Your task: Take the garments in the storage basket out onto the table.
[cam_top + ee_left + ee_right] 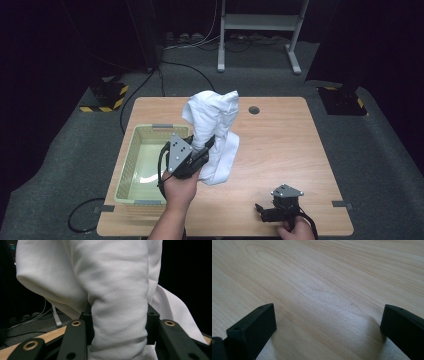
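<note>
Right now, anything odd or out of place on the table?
Nothing damaged or spilled. The white cloth is bunched in the left gripper, held up beside the basket, not in it. The right gripper rests open on the table.

both grippers (200, 150) (265, 212) are showing black bodies, grey three-cornered top plates, trailing black cables; brass-ringed screw holes are dotting the black jaws.

A white ribbed cloth (212, 132) hangs bunched, lifted above the table beside the basket.
</note>
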Available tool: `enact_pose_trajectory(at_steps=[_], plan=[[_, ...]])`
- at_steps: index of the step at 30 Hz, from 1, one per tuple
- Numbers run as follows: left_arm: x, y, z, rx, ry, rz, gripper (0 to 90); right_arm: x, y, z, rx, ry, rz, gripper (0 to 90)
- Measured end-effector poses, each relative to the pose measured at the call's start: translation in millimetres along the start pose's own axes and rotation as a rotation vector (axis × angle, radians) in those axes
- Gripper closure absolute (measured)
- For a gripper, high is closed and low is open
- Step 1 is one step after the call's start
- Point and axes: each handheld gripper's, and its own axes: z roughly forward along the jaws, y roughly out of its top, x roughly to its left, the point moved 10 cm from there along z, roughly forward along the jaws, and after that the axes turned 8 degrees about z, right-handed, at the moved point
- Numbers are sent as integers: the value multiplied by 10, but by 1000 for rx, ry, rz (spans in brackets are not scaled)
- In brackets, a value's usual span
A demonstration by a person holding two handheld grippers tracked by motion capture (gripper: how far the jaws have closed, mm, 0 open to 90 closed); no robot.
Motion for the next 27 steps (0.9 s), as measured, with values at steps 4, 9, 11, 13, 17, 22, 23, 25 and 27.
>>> enact_pose_trajectory(at_steps=[4,9,11,13,17,22,23,25,27], plan=[[-70,25,48,-4,-10,0,592,0,0,0,0,0,0,0],[-136,31,96,-1,-21,0,592,0,0,0,0,0,0,0],[-154,32,108,0,-25,1,592,0,0,0,0,0,0,0],[-188,34,133,1,-31,1,592,0,0,0,0,0,0,0],[-243,31,175,2,-42,-2,592,0,0,0,0,0,0,0],[-289,9,226,4,-48,-10,593,-1,0,0,0,0,-1,0],[-289,9,226,4,-48,-10,592,-1,0,0,0,0,-1,0],[-316,-4,252,3,-51,-19,593,-1,0,0,0,0,-1,0],[-338,-14,269,7,-55,-18,593,1,0,0,0,0,0,0]])
